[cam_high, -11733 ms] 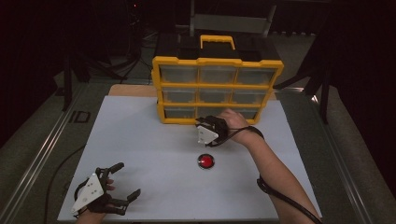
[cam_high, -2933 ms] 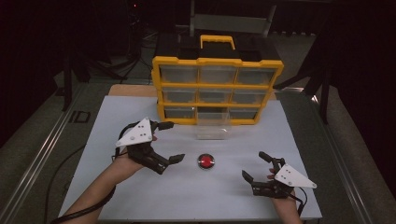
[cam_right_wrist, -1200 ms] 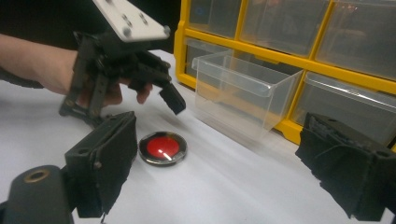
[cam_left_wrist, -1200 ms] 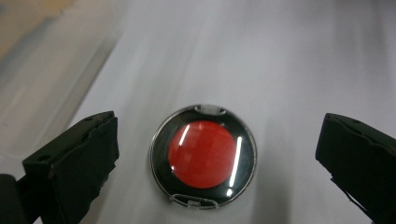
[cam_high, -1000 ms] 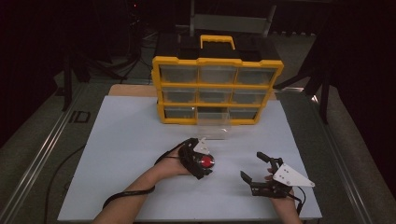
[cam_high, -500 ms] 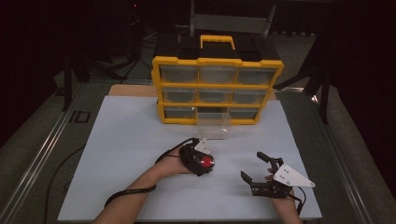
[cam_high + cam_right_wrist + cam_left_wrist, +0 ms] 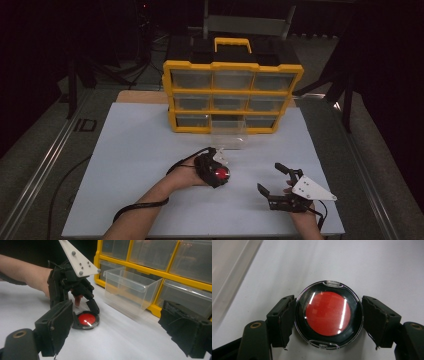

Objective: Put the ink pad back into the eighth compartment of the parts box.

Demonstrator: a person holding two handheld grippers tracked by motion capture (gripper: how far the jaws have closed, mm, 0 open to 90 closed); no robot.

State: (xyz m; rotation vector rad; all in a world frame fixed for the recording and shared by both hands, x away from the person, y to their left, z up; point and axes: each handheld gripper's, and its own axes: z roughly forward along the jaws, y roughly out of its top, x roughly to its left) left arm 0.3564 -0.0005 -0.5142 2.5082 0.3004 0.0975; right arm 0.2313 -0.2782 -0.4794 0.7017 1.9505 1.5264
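Two jaws of the left gripper (image 7: 329,322) have just closed onto the red compact (image 7: 329,314); grasping is done. Next, I judge, lift it into the open drawer (image 7: 227,134); the right gripper (image 7: 274,179) waits open.

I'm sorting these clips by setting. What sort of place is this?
Probably a lab or workshop bench set up for recording, in a dark room: a white table, a yellow drawer organiser with one clear drawer pulled out, and metal framing along the sides.

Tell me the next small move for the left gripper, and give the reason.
Probably lift. The left gripper has just been closing, and its jaws now flank the round red case on the white table. The clear drawer stands pulled out ahead.
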